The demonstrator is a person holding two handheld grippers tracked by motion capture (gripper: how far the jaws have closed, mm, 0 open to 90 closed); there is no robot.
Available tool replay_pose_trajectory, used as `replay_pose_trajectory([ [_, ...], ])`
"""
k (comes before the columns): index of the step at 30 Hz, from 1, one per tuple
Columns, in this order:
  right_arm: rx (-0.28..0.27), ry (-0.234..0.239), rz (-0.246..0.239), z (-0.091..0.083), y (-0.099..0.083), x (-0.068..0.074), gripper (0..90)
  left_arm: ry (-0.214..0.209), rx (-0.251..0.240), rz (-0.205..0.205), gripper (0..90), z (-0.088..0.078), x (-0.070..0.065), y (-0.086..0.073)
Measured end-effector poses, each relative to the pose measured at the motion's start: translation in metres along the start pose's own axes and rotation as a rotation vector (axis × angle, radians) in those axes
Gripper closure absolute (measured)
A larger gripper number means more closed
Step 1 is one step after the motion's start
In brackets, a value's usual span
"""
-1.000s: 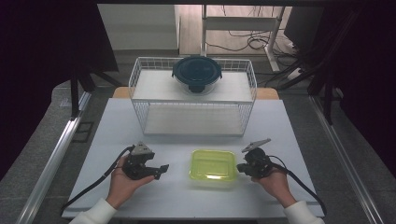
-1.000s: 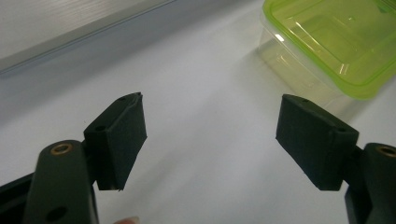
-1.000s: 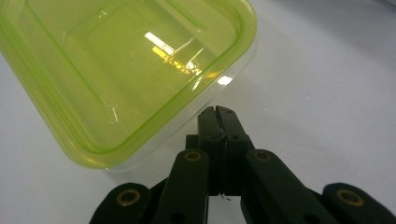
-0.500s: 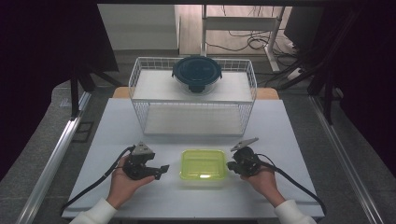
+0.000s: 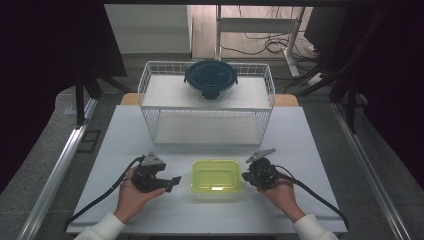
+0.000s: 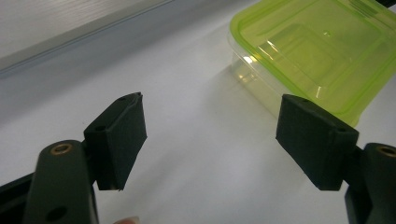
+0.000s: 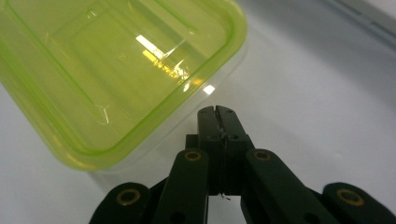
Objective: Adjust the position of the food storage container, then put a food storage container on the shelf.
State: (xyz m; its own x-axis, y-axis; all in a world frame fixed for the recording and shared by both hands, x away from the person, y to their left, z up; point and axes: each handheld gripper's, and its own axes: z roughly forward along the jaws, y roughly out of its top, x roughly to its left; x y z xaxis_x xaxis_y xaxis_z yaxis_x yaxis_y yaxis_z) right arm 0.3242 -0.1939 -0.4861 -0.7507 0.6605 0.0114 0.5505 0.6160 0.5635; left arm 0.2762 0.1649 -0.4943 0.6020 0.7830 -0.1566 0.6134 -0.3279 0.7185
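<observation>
White table (image 5: 150, 130), wire basket (image 5: 150, 85) at the far edge. Clear rectangular plastic box with a lime-green lid (image 5: 216, 176) sits flat between the grippers — long axis left-right. Left gripper (image 5: 174, 182) released, just beside it; right gripper (image 5: 246, 176) clenched, empty, tips at its edge.

You are at a white table (image 5: 150, 130) that runs away from you, with a wooden board (image 5: 129, 98) showing at its far edge. Grey floor (image 5: 45, 145) lies on both sides, and a metal rail (image 5: 60, 165) runs along your left. Beyond the table, a pale wall panel (image 5: 150, 30) catches the light, beside a wood-toned floor strip with loose black cables (image 5: 260, 47) and a white frame (image 5: 260, 25). Dark curtains (image 5: 45, 60) close in left and right
</observation>
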Motion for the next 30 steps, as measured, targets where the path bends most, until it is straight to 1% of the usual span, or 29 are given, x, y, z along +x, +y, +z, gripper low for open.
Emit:
replay_pose_trajectory([
  [3, -0.039, -0.009, 0.025, -0.011, -0.002, -0.004, 88.7, -0.005, -0.004, 0.004, 23.7, -0.002, -0.001, 0.000],
  [6, -0.076, -0.033, 0.034, -0.019, -0.005, -0.008, 88.6, -0.011, -0.011, 0.008, 23.8, -0.004, -0.002, -0.001],
  [7, -0.092, -0.031, 0.052, -0.022, -0.005, -0.009, 88.6, -0.014, -0.014, 0.007, 23.8, -0.004, -0.003, -0.001],
  [8, -0.108, -0.023, 0.070, -0.024, -0.006, -0.010, 88.6, -0.016, -0.015, 0.008, 23.8, -0.005, -0.003, -0.001],
  [13, -0.180, 0.002, 0.127, -0.036, -0.009, -0.015, 88.6, -0.013, -0.019, 0.018, 23.6, -0.010, -0.006, -0.003],
  [16, -0.219, 0.041, 0.171, -0.040, -0.010, -0.020, 88.5, -0.013, -0.027, 0.012, 23.6, -0.013, -0.007, -0.003],
  [17, -0.225, 0.049, 0.175, -0.041, -0.010, -0.021, 87.2, -0.014, -0.030, 0.009, 23.6, -0.013, -0.006, -0.002],
  [18, -0.227, 0.054, 0.176, -0.041, -0.010, -0.021, 84.5, -0.018, -0.031, 0.003, 23.6, -0.013, -0.006, -0.002],
  [19, -0.232, 0.063, 0.186, -0.041, -0.011, -0.020, 75.7, -0.021, -0.034, -0.006, 23.6, -0.012, -0.006, -0.002],
  [20, -0.243, 0.081, 0.212, -0.040, -0.012, -0.020, 64.5, -0.022, -0.034, -0.008, 23.5, -0.012, -0.006, -0.002],
  [21, -0.245, 0.092, 0.234, -0.040, -0.012, -0.019, 55.5, -0.022, -0.035, -0.012, 23.4, -0.012, -0.006, -0.002],
  [23, -0.257, 0.102, 0.285, -0.040, -0.012, -0.020, 44.3, -0.034, -0.039, -0.023, 23.2, -0.012, -0.006, -0.001],
  [24, -0.258, 0.115, 0.306, -0.041, -0.012, -0.020, 40.6, -0.047, -0.042, -0.037, 23.0, -0.012, -0.006, -0.001],
  [26, -0.260, 0.145, 0.343, -0.039, -0.011, -0.020, 37.1, -0.094, -0.052, -0.073, 23.0, -0.013, -0.005, 0.001],
  [28, -0.260, 0.171, 0.357, -0.036, -0.010, -0.019, 35.3, -0.130, -0.058, -0.104, 23.1, -0.012, -0.004, 0.002],
  [30, -0.260, 0.188, 0.362, -0.034, -0.010, -0.017, 35.2, -0.158, -0.055, -0.138, 23.6, -0.009, -0.003, 0.004],
])
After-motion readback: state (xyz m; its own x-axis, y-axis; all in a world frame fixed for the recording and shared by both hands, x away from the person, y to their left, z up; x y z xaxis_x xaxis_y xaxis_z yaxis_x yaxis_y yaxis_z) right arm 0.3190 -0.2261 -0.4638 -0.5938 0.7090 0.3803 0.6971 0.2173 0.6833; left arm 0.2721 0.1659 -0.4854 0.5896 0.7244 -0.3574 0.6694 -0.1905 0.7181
